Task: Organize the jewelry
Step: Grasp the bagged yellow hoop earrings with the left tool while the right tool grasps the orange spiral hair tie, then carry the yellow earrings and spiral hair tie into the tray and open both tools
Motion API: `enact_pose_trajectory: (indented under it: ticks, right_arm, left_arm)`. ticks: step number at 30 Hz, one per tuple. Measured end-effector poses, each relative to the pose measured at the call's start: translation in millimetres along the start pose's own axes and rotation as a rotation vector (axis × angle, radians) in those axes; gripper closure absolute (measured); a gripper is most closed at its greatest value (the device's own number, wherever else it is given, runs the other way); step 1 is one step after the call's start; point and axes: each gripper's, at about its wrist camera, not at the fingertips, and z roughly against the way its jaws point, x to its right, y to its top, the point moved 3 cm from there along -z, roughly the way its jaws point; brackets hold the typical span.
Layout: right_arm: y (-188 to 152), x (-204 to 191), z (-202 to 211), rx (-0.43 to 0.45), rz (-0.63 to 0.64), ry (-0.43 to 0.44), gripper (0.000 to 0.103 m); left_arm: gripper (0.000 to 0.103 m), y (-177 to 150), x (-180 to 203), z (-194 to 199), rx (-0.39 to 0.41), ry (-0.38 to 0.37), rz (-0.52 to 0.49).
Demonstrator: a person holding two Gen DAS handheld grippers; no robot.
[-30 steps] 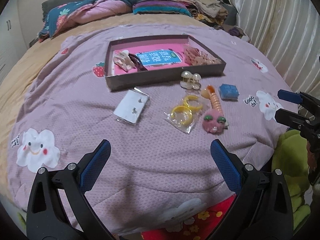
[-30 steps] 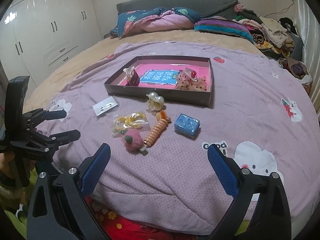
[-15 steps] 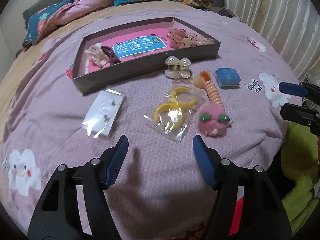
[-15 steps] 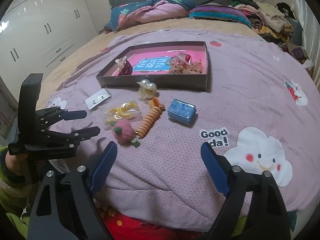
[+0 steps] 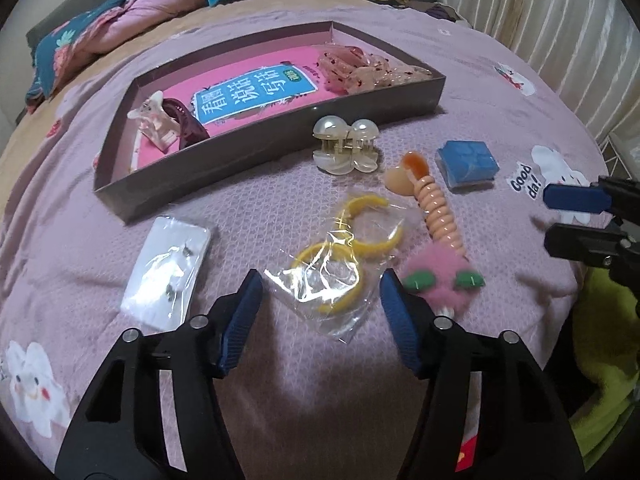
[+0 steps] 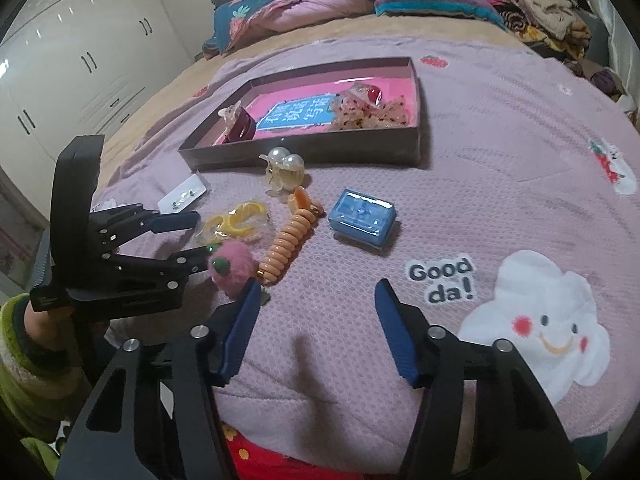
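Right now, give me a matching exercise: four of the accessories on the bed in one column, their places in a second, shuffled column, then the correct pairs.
Things
1. pearl claw clip
2. blue box
3. bagged yellow hoops
4. earring card

Places
A. just ahead of the left tongs, between their open tips
B. against the tray's near wall, outside it
C. left of the hoops, near the tray's corner
D. right of the coil hair tie, by the "Good da!" print

Pairs: 1-B, 2-D, 3-A, 4-C
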Motion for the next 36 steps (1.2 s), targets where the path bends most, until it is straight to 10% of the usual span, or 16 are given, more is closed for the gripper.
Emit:
enact_pose_trajectory:
  ticks: [36]
  right_arm:
    - [41,-24,-75,-0.092,-0.048,0.049,0.084]
  left_arm:
    - [0.057,-11,-48,32,0.065,-0.052,0.157]
